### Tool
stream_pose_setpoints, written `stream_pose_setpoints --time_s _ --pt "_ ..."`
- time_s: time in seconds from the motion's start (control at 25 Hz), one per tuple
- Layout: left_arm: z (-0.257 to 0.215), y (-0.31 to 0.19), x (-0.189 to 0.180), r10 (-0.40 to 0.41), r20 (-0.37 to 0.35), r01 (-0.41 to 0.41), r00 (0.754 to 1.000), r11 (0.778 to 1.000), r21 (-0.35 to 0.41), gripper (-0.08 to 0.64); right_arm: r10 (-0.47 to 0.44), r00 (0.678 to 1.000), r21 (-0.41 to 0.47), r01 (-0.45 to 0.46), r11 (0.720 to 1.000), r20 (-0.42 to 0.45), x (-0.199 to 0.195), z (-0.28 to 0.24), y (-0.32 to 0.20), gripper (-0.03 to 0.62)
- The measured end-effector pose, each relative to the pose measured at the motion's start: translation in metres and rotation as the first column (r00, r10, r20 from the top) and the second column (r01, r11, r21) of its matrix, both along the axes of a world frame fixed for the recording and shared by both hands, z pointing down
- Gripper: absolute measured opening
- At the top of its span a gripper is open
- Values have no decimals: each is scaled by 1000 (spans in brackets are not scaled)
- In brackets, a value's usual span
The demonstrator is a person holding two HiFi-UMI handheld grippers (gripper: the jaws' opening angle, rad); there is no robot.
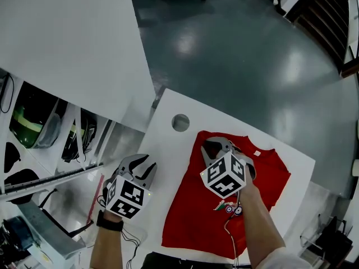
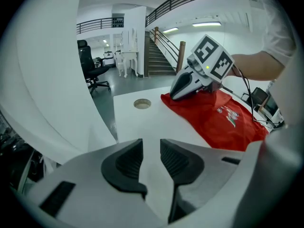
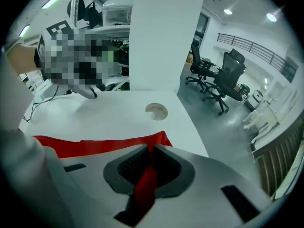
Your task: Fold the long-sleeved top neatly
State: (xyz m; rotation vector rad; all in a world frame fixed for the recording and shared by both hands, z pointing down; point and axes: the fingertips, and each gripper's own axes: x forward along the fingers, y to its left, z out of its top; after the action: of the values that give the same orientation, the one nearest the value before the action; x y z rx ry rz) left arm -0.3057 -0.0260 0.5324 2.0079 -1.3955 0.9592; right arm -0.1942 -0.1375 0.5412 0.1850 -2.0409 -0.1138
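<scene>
The white tabletop (image 1: 168, 150) is set at an angle in the head view, with a round hole (image 1: 180, 122) near its far end. Beyond it is a glossy grey floor (image 1: 235, 55). A wide white panel (image 1: 67, 43) stands at the left, with cluttered shelves (image 1: 45, 133) below it. The gripper views show an open hall with black office chairs (image 3: 223, 87), a staircase (image 2: 159, 56) and a railed upper gallery.

The red top (image 1: 196, 212) lies flat on the right part of the tabletop as a rough rectangle, running from near the hole back to the edge next to the person. It has a small printed picture (image 1: 227, 208) on the front and a small white label (image 1: 257, 153) near the far edge.

The right gripper (image 1: 216, 150) is at the top's far edge, near the corner closest to the hole. Its jaws are closed on a pinch of the red fabric, which runs up between the pads. The left gripper (image 1: 143, 162) hovers over bare tabletop left of the top. Its jaws stand a narrow way apart with nothing between them.
</scene>
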Motion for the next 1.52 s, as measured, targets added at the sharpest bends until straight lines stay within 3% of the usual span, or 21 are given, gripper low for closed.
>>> stream_pose_setpoints --time_s 0.2,0.48,0.72,0.92,1.12,1.28,1.52 --pt "-3 3 0 0 9 0 1000 1000 -5 120 36 998 38 -38 999 56 4 -18 -6 38" --pt "-11 -9 15 34 23 -33 999 999 -1 120 159 969 71 -175 982 188 31 -61 -25 38" --pt "-17 -25 41 81 40 -80 996 997 -7 120 300 906 67 -334 940 299 88 -95 -44 37" --pt "-24 -43 65 122 48 -122 991 993 -2 120 412 839 50 -457 888 354 145 -110 -52 37" --pt "-27 -58 93 166 46 -166 985 986 -3 120 526 737 -1 -581 814 424 204 -121 -52 37" --pt "-27 -68 121 210 42 -210 977 978 4 120 657 614 -64 -707 704 437 257 -121 -51 37" --pt "-11 -73 154 295 84 -293 952 956 -32 121 815 493 -113 -831 545 306 318 -85 -33 40"
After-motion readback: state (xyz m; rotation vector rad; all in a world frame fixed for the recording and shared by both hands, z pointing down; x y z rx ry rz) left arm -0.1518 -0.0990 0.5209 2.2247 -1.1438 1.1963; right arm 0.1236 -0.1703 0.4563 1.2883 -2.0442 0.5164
